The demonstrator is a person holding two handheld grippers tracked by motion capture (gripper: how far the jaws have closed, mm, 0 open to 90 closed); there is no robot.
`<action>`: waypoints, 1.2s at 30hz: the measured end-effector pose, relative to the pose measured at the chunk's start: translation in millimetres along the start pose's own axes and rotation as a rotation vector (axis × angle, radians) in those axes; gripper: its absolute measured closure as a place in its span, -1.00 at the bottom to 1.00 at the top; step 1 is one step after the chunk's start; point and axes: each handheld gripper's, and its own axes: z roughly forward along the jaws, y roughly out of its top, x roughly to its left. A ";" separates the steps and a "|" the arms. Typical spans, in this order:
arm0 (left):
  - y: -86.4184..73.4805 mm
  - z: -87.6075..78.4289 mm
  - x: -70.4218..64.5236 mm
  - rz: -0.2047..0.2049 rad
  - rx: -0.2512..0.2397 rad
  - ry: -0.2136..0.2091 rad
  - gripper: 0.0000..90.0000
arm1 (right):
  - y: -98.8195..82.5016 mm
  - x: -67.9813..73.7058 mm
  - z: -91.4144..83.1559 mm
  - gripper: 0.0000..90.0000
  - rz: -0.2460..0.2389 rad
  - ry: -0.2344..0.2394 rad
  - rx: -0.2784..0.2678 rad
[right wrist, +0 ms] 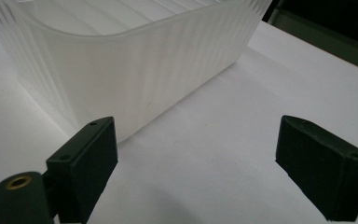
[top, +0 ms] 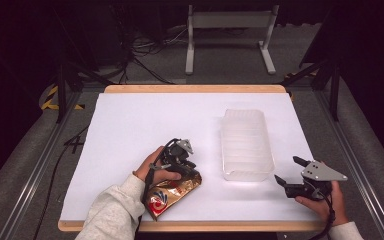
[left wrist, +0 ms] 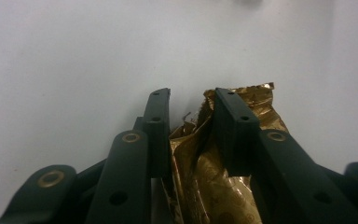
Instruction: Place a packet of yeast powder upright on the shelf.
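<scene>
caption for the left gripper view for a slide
Left hand-held gripper pinching the crinkled end of a gold snack bag on the white table.

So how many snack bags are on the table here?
1: a gold snack bag near the front edge, pinched between the left gripper's jaws. The frosted bin could hide more.

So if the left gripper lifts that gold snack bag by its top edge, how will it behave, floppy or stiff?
Probably floppy: the gold snack bag is thin foil, already creased and buckled between the left gripper jaws. It likely weighs little, since it looks puffy rather than packed tight. The glossy film could slip, so a grip on the crimped top seam seems safest.
</scene>
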 end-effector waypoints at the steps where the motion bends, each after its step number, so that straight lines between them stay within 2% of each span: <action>1: -0.4 -1.7 1.0 -0.003 0.002 -0.002 0.57 | 0.0 0.0 0.1 -0.70 0.000 0.001 0.000; 6: -5.6 -9.7 7.6 -0.033 -0.035 -0.030 0.82 | -0.1 -0.3 0.0 -0.70 0.000 -0.001 -0.001; 9: -6.8 -14.1 8.6 -0.044 -0.054 -0.001 0.86 | 0.1 -0.1 -0.3 -0.70 0.001 0.000 -0.002; 11: -8.1 -18.7 8.6 -0.042 -0.088 -0.001 0.88 | 0.3 -0.1 -0.6 -0.70 0.001 -0.001 -0.005; 13: -8.1 -24.1 6.4 -0.036 -0.103 0.018 0.88 | 0.4 -0.5 -0.7 -0.71 0.004 -0.003 -0.006; 16: -7.1 -35.5 1.9 -0.014 -0.156 0.056 0.89 | 0.3 -0.9 -0.7 -0.70 0.005 -0.005 -0.007; 19: -6.1 -45.9 -2.1 -0.012 -0.207 0.102 0.89 | 0.3 -0.9 -0.7 -0.70 0.005 -0.005 -0.007; 21: -4.8 -52.6 -4.9 -0.007 -0.254 0.122 0.89 | 0.2 -1.2 -0.8 -0.70 0.006 -0.007 -0.008; 22: -3.3 -56.2 -6.3 -0.007 -0.280 0.147 0.90 | 0.2 -1.4 -0.8 -0.70 0.006 -0.007 -0.009; 26: -1.4 -66.8 -11.7 0.003 -0.342 0.183 0.90 | 0.4 -1.4 -0.9 -0.70 0.005 -0.009 -0.009; 28: -0.6 -74.5 -14.0 -0.003 -0.393 0.199 0.91 | 0.4 -1.4 -0.8 -0.70 0.006 -0.010 -0.008; 29: 0.6 -80.3 -16.9 0.009 -0.414 0.203 0.91 | 0.3 -1.5 -0.5 -0.70 0.009 -0.010 -0.008; 30: 0.6 -80.3 -16.9 0.009 -0.414 0.203 0.91 | 0.3 -1.5 -0.7 -0.70 0.007 -0.011 -0.007; 31: 1.6 -87.9 -22.2 0.017 -0.446 0.212 0.91 | 0.2 -1.4 -0.8 -0.70 0.006 -0.011 -0.007; 36: 4.9 -100.7 -33.0 0.047 -0.487 0.235 0.92 | -0.4 -2.3 -1.2 -0.70 0.012 -0.014 -0.008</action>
